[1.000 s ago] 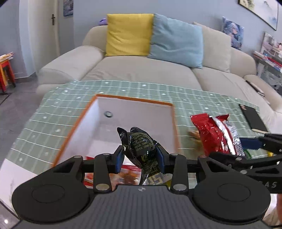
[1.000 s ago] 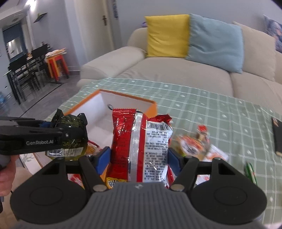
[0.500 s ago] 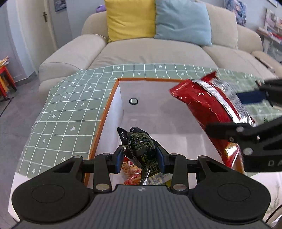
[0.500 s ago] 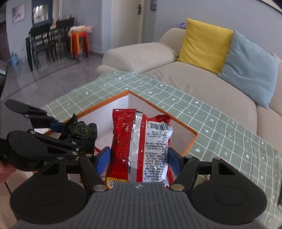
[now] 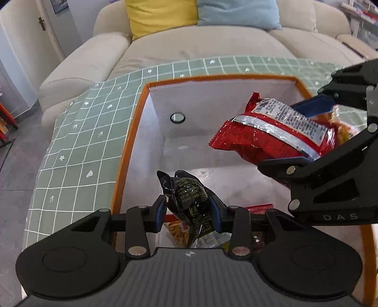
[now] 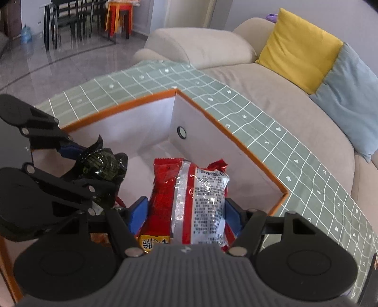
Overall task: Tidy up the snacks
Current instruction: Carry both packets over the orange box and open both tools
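My left gripper [image 5: 187, 209] is shut on a small dark green snack packet [image 5: 189, 198], held over the near part of a white box with an orange rim [image 5: 139, 122]. My right gripper [image 6: 186, 212] is shut on a red and silver snack bag [image 6: 191, 198] and hangs inside the box's opening [image 6: 208, 146]. In the left wrist view the red bag [image 5: 267, 137] juts in from the right between the blue pads. The right wrist view shows the green packet [image 6: 101, 163] at the left. Other snack packs [image 5: 177, 232] lie on the box floor below my left gripper.
The box stands on a table with a green checked cloth [image 5: 78, 146]. A beige sofa [image 5: 200, 42] with a yellow cushion [image 6: 300, 49] and a blue cushion [image 6: 349, 99] runs behind the table. Chairs and a red stool [image 6: 118, 16] stand far off on the shiny floor.
Both grippers have moved forward and down over the box, each keeping its packet. The red bag has come from beside the box to inside its opening and has rolled sideways.
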